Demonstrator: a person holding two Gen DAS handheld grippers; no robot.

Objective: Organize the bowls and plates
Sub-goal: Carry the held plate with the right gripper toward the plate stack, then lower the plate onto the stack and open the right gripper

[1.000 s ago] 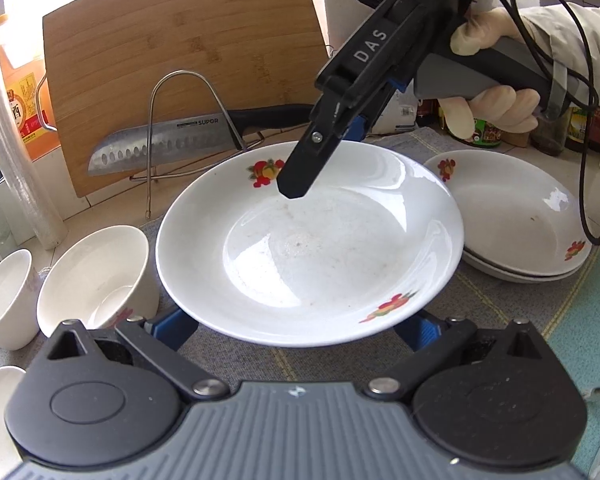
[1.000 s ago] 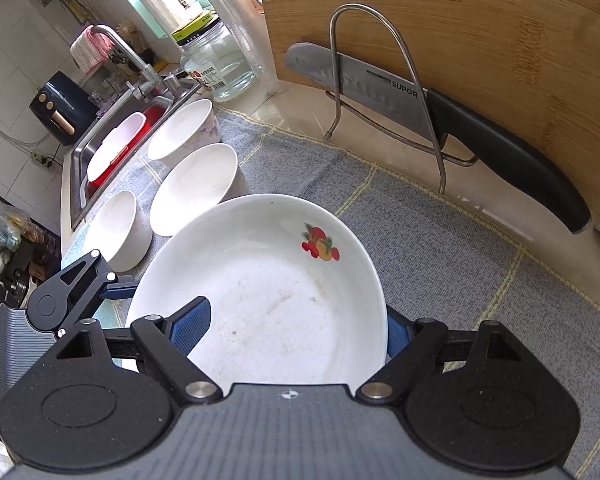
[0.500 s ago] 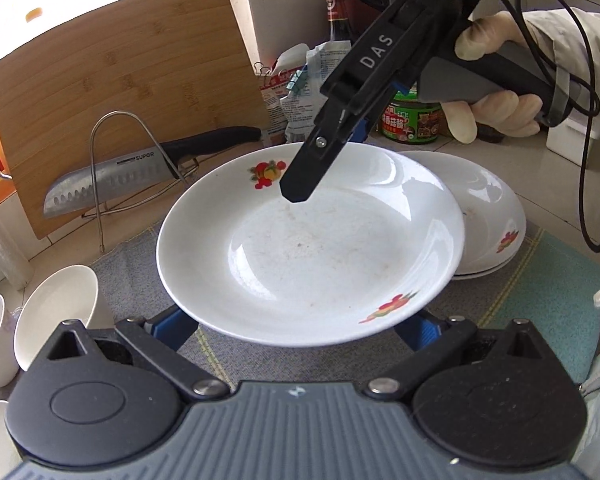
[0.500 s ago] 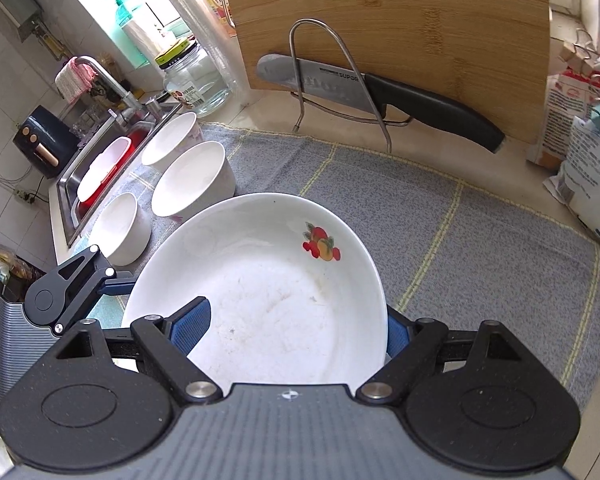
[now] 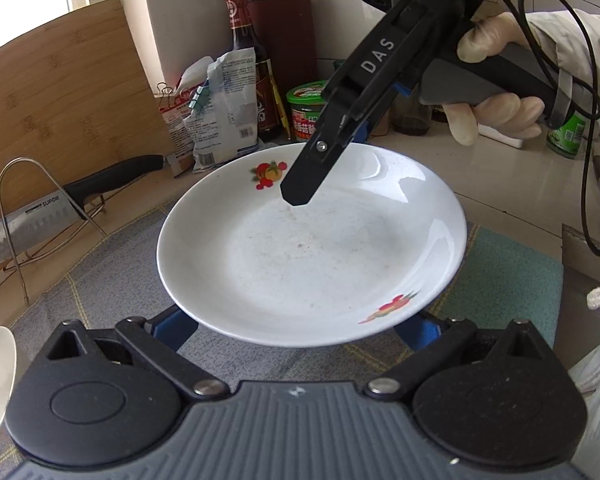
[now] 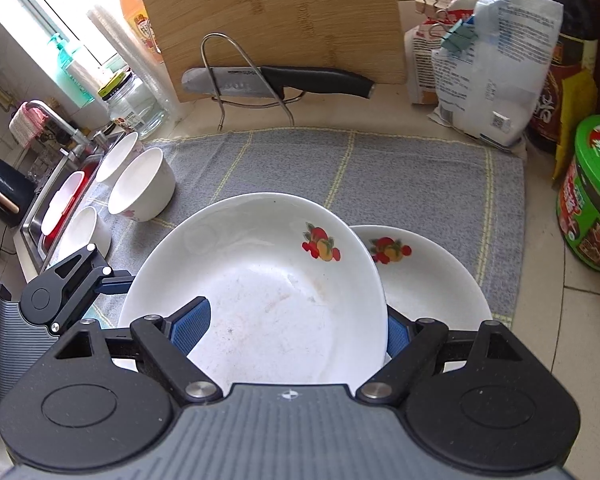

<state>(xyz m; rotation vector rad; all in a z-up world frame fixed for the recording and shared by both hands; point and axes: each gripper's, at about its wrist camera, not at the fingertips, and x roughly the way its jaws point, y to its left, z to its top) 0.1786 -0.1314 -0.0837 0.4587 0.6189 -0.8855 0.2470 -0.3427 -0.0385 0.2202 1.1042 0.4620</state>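
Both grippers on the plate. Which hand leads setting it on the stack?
Right, probably: the right gripper pinches the rim of the held plate, and the plate stack sits beside its right finger. The left gripper is across the plate from it.

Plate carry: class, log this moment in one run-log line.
stage: carry | held: plate | grip: left gripper and right gripper, opposite rims | below: stacked plates
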